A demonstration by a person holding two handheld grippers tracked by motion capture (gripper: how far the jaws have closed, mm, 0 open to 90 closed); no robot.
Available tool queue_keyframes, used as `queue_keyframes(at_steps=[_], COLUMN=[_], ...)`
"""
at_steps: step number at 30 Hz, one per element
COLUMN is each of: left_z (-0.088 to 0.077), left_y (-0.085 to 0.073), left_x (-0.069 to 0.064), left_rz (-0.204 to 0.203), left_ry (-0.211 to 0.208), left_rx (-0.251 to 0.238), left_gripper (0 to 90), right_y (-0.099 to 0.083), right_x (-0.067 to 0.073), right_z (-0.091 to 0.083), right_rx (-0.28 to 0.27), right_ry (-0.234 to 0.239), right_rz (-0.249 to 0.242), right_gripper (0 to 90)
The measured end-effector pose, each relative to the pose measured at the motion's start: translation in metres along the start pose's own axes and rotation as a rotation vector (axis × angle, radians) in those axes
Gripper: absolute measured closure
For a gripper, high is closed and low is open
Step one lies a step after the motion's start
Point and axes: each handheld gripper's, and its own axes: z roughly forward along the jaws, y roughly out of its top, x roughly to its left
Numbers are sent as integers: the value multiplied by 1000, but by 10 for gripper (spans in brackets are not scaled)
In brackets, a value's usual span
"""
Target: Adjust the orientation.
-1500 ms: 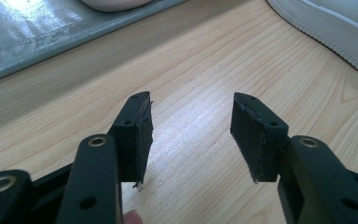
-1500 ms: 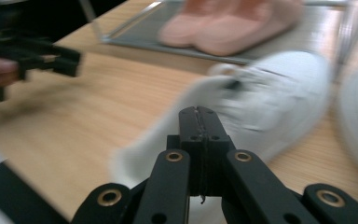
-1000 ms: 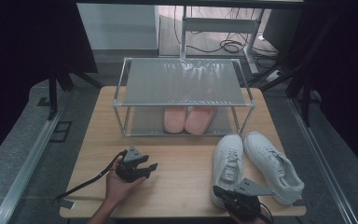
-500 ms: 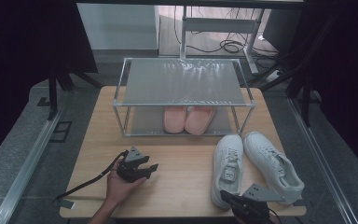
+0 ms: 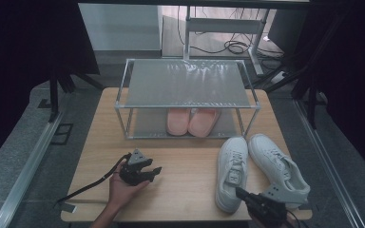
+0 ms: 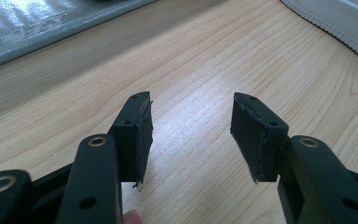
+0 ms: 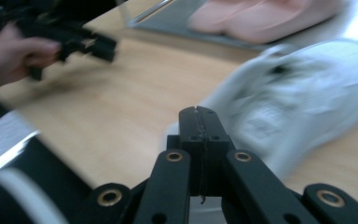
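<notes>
Two white sneakers (image 5: 261,170) lie side by side on the right part of the wooden table (image 5: 185,190), toes pointing toward the far edge; the left one sits straight and the right one angles off to the right, and they touch along their inner sides. In the right gripper view the nearer sneaker (image 7: 289,107) is blurred and fills the area just past the jaws. The right gripper (image 5: 244,195) sits at the near right edge of the table, just beside the heel of the left sneaker, with its jaws pressed flat together and nothing between them (image 7: 199,122). Whether its tip touches the shoe cannot be told.

Farther left, a hand (image 5: 123,187) grips the left gripper (image 5: 153,172) low over the bare wood at the near left, well apart from the sneakers. Its jaws stand wide apart with only the table grain between them (image 6: 191,126), and a sneaker's sole edge (image 6: 340,23) shows at the far right of that view. A black cable (image 5: 88,187) trails from it toward the near left corner.

At the far side of the table stands a metal-framed rack (image 5: 186,85) with a grey top shelf. On its lower shelf, a pair of pink slippers (image 5: 192,121) rests side by side, touching each other, toes pointing toward the near edge.
</notes>
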Motion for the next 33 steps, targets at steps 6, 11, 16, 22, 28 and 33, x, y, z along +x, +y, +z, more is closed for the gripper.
queue_keyframes(at_steps=[6, 11, 16, 22, 28, 33], left_z=[-2, -1, 0, -1, -1, -2], left_y=[1, 0, 0, 0, 0, 1], left_x=[1, 0, 0, 0, -1, -1], left_rz=[1, 3, 2, 1, -2, -2], left_ry=[4, 2, 0, 0, -6, -4], left_rx=[-7, -1, -2, -6, -7, -12], left_gripper=[492, 492, 492, 492, 492, 493], right_y=[4, -2, -7, 0, 12, 8], right_x=[-40, -55, -62, -56, -35, -36], right_z=[13, 32, 46, 29, 22, 42], right_rx=[33, 69, 98, 20, 12, 66], right_ry=[-118, -198, -221, -216, -184, -226], right_rz=[58, 76, 94, 114, 85, 99], right_gripper=[900, 900, 900, 792, 654, 576])
